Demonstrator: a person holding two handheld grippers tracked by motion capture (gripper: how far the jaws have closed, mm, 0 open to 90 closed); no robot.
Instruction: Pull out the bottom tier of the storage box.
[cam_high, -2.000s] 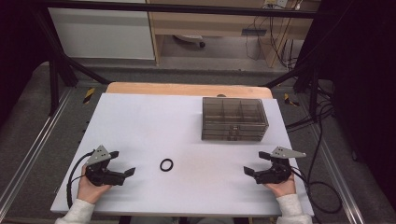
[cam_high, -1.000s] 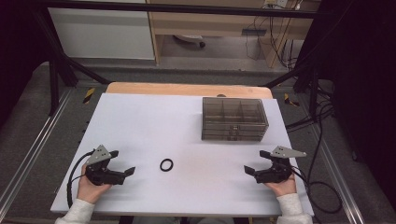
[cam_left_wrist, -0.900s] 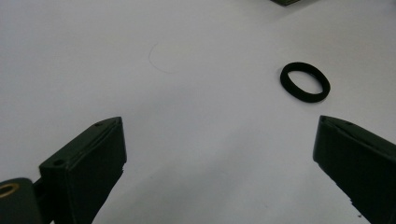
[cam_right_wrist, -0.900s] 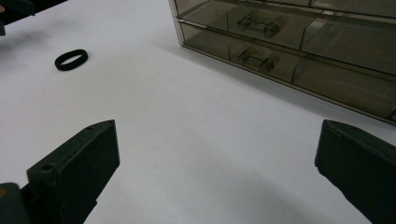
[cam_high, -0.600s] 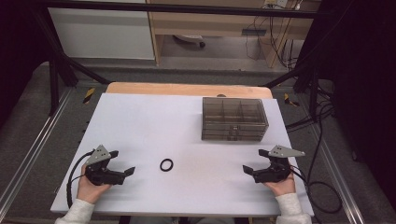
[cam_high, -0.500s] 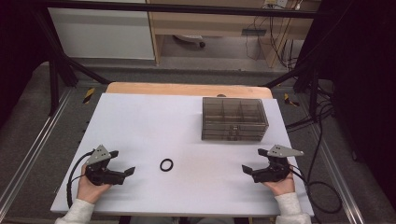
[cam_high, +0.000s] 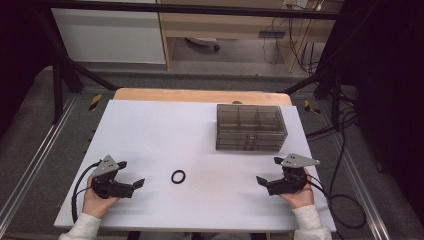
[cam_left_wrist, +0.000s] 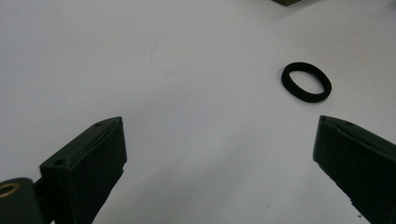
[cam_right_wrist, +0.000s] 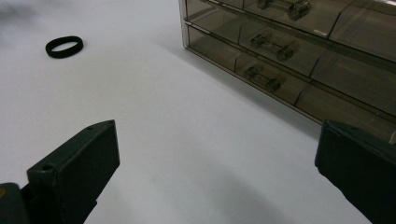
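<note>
Your black ring (cam_high: 178, 176) is a small closed band, slightly oval, lying flat on the white counter (cam_high: 200, 130) with nothing touching it. Seen from the high view it sits at about 6 o'clock of the counter's middle, toward your edge. Your smoky see-through drawer box (cam_high: 251, 127) stands upright at about 2 o'clock from the ring, well apart, drawers shut.

No legible text — no labels, numbers
</note>
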